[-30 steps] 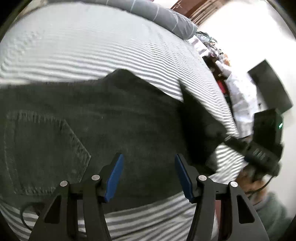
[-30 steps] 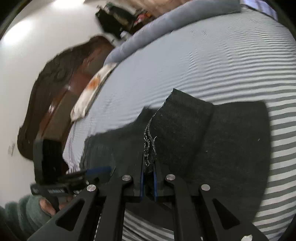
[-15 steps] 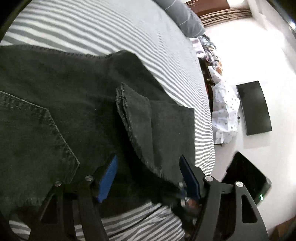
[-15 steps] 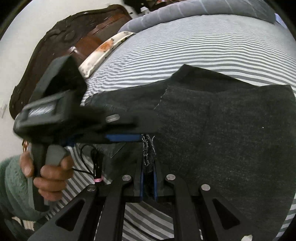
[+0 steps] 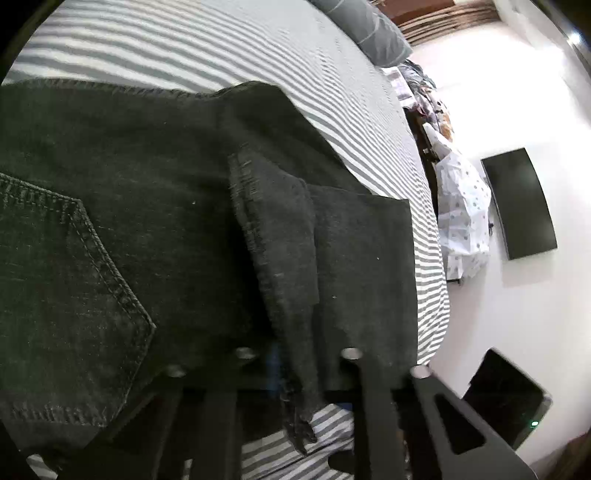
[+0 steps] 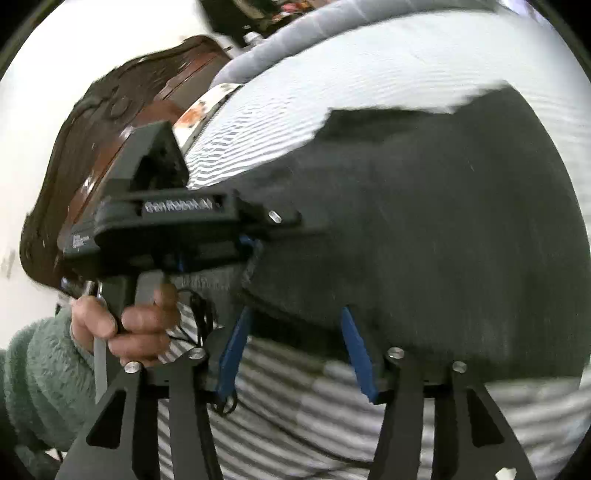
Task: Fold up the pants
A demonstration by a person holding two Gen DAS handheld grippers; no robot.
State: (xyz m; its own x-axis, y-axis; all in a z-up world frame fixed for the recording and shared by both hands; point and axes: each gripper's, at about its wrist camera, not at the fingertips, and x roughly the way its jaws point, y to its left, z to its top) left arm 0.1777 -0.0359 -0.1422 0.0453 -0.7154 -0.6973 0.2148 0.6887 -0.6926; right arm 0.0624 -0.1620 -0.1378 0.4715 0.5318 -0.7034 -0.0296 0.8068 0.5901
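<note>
Dark denim pants (image 5: 147,206) lie on a grey-and-white striped bed, back pocket (image 5: 62,295) at the left. A leg end with a stitched, frayed hem (image 5: 266,251) is folded over the seat. My left gripper (image 5: 295,373) is closing on that hem; fabric drapes between its fingers and hides the blue pads. In the right wrist view my right gripper (image 6: 295,350) is open and empty at the near edge of the pants (image 6: 424,221), blue pads (image 6: 354,350) apart. The left gripper (image 6: 255,243) shows there at the left, in a hand, pinching the hem.
Striped bedsheet (image 5: 258,55) runs back to a grey pillow (image 5: 369,33). A wooden headboard (image 6: 92,147) stands at the left in the right wrist view. A wall-mounted TV (image 5: 517,203) and a cluttered cabinet stand beyond the bed's right edge.
My right gripper has let go of the frayed hem and opened, drawing back to the pants' near edge. My left gripper has closed on that hem from open.
</note>
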